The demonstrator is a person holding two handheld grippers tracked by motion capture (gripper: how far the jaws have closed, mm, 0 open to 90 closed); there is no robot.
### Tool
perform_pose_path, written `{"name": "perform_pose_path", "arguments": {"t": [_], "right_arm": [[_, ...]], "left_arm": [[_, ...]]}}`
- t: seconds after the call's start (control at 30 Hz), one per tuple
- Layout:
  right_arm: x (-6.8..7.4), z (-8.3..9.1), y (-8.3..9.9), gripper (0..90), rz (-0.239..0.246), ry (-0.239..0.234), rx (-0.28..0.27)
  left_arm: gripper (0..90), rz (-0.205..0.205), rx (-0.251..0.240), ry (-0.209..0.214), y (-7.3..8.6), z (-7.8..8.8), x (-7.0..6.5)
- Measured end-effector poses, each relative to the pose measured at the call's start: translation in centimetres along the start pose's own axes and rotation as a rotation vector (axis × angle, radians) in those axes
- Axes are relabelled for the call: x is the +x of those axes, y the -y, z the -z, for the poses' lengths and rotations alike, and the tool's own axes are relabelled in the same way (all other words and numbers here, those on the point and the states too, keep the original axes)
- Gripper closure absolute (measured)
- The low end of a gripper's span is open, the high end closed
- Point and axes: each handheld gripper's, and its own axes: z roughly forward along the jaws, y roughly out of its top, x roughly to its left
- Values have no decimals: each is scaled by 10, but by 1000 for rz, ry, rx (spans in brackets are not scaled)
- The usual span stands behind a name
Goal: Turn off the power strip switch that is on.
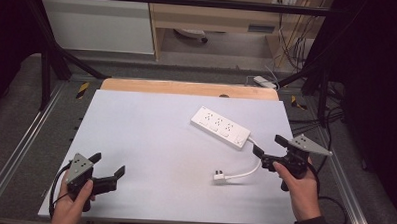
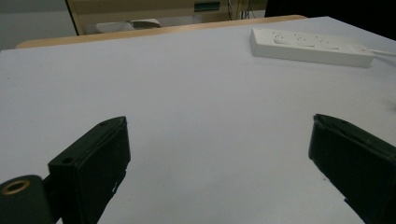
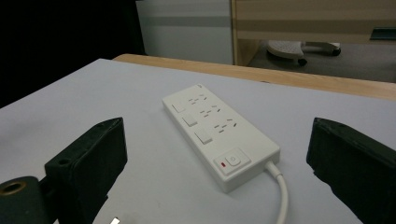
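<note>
- High view: the white table carries little, so the work looks barely begun, at the approach step.
- The power strip lies flat and diagonal on the right half of the table, sockets up; the right gripper view puts it straight ahead between the jaws, with its switch end nearest the camera.
- The right gripper hovers just beside the strip's switch end, jaws spread wide and holding nothing.
- The left gripper sits at the near left edge, well apart from the strip, jaws likewise spread and holding nothing.
- The strip's white cable curves from the switch end back toward the person.
- The plug rests on the table at the cable's end, near the right gripper and unplugged.
- My judgement: the next move calls for the right gripper to drop toward the plug or cable and close squarely on it, while the left comes across to steady the strip.
</note>
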Motion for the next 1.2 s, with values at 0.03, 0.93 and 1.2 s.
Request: {"name": "perform_pose_path", "arguments": {"t": [0.03, 0.93, 1.2], "right_arm": [[1, -2, -2, 56, -2, -4, 1], [12, -42, -46, 57, 69, -37, 38], [14, -53, -52, 50, 74, -42, 52]], "left_arm": [[54, 1, 0, 1, 0, 0, 0], [54, -2, 7, 5, 1, -1, 0], [54, -3, 10, 7, 1, -1, 0]]}}
